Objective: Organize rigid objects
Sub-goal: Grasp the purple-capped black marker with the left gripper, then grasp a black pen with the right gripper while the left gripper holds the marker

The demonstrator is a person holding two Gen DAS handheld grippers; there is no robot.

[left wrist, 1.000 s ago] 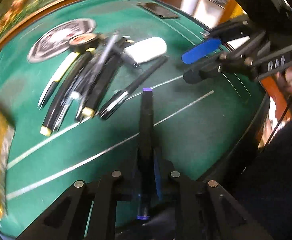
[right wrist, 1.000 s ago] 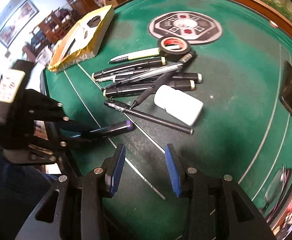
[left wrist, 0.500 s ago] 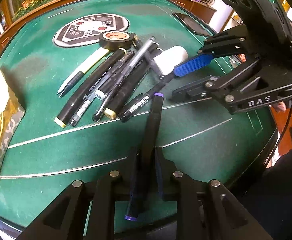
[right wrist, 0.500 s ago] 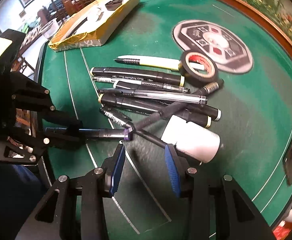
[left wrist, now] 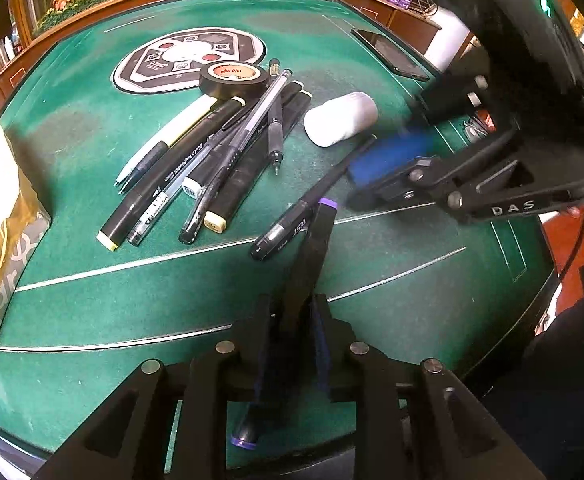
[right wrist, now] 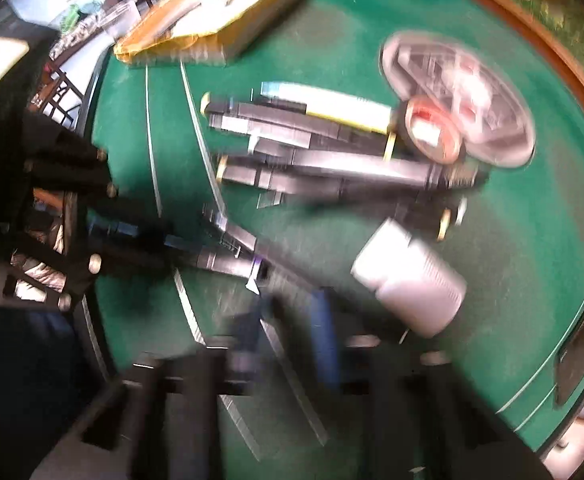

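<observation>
left gripper (left wrist: 290,320) clamps the purple-capped marker (left wrist: 312,248) lengthwise, jaws just eased a touch, tip over the green table (left wrist: 392,280) short of the pen pile (left wrist: 212,152); right gripper (left wrist: 388,160) just snapped closed on the thin black pen (left wrist: 312,200), probably to align it with the pile.

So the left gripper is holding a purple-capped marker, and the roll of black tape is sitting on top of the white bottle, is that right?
Not quite. The left gripper does hold the purple-capped marker, but the roll of black tape sits at the far end of the pen pile, apart from the white bottle, which lies on the felt. The left wrist view shows it.
</observation>
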